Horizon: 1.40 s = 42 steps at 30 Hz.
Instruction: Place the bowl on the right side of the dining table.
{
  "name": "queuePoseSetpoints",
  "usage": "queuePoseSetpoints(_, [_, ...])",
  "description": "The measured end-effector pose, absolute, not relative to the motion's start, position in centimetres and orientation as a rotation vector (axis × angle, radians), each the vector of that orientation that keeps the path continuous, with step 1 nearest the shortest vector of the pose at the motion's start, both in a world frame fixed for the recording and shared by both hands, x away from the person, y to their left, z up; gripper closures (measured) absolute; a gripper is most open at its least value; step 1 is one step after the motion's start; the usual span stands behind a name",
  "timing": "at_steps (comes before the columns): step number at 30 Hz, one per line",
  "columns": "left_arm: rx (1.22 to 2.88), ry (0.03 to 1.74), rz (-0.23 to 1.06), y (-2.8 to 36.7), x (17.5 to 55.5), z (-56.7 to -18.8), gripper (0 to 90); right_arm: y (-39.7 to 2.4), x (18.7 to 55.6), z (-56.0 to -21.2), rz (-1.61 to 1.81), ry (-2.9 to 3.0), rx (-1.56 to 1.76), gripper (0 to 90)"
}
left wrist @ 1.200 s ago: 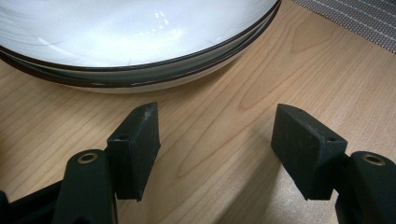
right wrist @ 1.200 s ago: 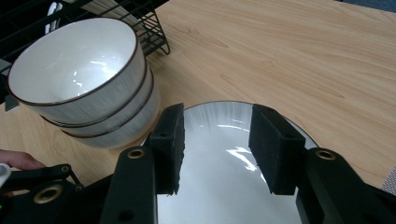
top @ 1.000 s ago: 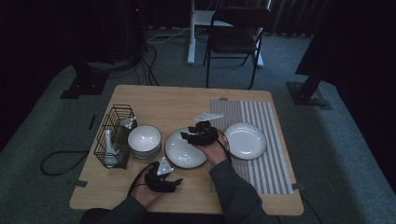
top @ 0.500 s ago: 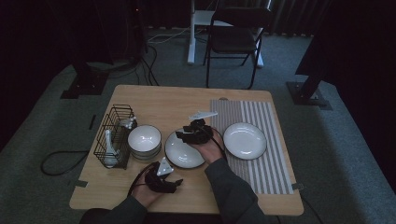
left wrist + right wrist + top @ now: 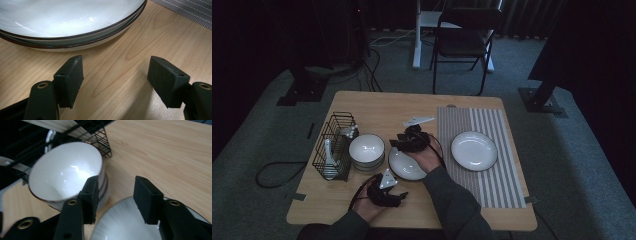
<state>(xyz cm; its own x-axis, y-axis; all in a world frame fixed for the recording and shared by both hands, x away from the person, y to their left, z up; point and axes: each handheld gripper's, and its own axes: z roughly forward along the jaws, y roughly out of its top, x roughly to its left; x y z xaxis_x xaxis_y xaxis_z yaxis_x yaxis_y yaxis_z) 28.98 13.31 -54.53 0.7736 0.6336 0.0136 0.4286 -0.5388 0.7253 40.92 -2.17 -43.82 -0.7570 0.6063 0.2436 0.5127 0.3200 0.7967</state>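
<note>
High view: wooden table [image 5: 377, 107] on grey carpet [image 5: 562, 150], dim room — both claws released, grasping nothing.

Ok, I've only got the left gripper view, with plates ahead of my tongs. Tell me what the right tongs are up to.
Observer: The right tongs hover over the plates, open, with nothing between them. They have just been closing a little.
Operator: Say what they point at.
Observer: A stack of white bowls, right beside the plates.
Operator: Give me what's past the bowls.
Observer: A black wire rack with white utensils in it.
</note>
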Motion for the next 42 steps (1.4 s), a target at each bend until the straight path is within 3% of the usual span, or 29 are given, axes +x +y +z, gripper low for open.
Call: queuePoseSetpoints(42, [2.228,0.775,0.354,13.3,28.7,-54.5,29.5,3.3,43.3,-45.4,1.361,2.617,1.037,60.7])
